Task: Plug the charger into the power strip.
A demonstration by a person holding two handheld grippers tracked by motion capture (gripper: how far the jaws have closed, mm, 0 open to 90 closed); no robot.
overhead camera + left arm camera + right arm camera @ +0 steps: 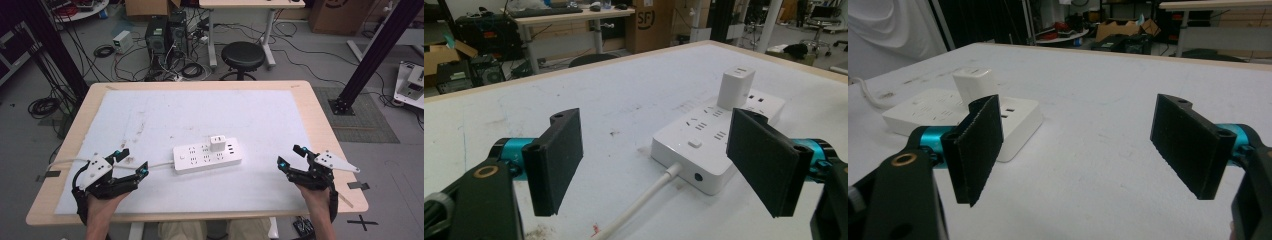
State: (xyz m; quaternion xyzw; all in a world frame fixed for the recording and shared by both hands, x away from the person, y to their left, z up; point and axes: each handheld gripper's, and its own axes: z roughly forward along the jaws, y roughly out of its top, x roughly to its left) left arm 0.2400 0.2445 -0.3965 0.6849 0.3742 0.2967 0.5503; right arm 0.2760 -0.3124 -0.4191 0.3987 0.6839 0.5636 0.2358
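A white power strip (207, 156) lies in the middle of the white mat, with a white charger block (217, 143) plugged into its top. Its white cable (65, 161) runs left past my left gripper (131, 162), which stands open near the front left, apart from the strip. In the left gripper view the strip (719, 142) and the charger (736, 87) lie ahead between the open jaws. My right gripper (291, 156) stands open at the front right, with nothing between its jaws. In the right gripper view the strip (948, 117) and the charger (974, 85) lie to the left.
The white mat (200, 115) covers most of the wooden table (320, 130). Beyond the far edge stand a black stool (242, 56), computer towers (165, 32) and tangled floor cables. Black frame posts (372, 52) rise at both sides.
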